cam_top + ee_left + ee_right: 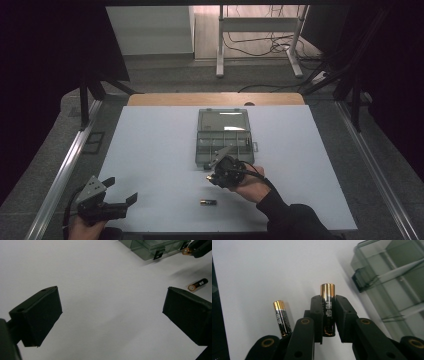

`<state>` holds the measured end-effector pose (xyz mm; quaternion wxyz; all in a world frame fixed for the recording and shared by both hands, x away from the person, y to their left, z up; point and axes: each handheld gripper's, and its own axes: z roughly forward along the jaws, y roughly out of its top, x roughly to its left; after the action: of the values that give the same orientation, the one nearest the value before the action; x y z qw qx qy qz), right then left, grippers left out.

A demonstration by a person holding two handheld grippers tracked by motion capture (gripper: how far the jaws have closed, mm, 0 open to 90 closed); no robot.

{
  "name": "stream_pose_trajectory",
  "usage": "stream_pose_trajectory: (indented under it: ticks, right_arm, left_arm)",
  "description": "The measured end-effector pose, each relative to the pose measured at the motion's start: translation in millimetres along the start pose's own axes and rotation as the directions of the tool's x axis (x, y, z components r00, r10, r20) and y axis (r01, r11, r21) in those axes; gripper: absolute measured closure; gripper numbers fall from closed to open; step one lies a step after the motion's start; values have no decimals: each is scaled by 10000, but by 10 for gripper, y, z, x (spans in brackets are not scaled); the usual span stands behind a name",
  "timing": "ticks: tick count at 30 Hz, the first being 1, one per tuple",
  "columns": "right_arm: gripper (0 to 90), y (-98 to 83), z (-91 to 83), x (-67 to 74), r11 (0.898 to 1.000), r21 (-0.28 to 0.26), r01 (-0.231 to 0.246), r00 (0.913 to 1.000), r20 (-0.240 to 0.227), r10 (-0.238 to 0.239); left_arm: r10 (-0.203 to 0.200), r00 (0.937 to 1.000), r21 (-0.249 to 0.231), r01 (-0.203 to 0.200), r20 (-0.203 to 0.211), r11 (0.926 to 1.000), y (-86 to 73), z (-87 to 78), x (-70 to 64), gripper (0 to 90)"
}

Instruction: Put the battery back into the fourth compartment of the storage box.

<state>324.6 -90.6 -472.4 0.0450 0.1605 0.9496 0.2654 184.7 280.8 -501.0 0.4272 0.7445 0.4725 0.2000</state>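
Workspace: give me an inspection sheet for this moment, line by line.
Surface: white table top, bare around the work.
Job's things: held battery clamped in the right gripper; second battery lying flat near the front edge; clear compartment box open, lid back, compartments look empty.
Clutter: nothing seen.
Grippers: right gripper shut on the held battery, in front of the box; left gripper open, nothing between its jaws, at the front left corner.
Cables: black cable trails from the right gripper over the hand; loose cables on the floor behind.
Surroundings: white stand legs beyond the table; dark curtains at both sides.
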Motion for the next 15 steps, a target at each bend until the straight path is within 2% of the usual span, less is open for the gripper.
stream_pose_trajectory:
  ticks: [15]
  right_arm:
    - [763,-27,-169,-278,9963,-410,-754,9953,583,777]
  left_arm:
    - [-1,10000,8,1,-16,10000,1,2,-1,26]
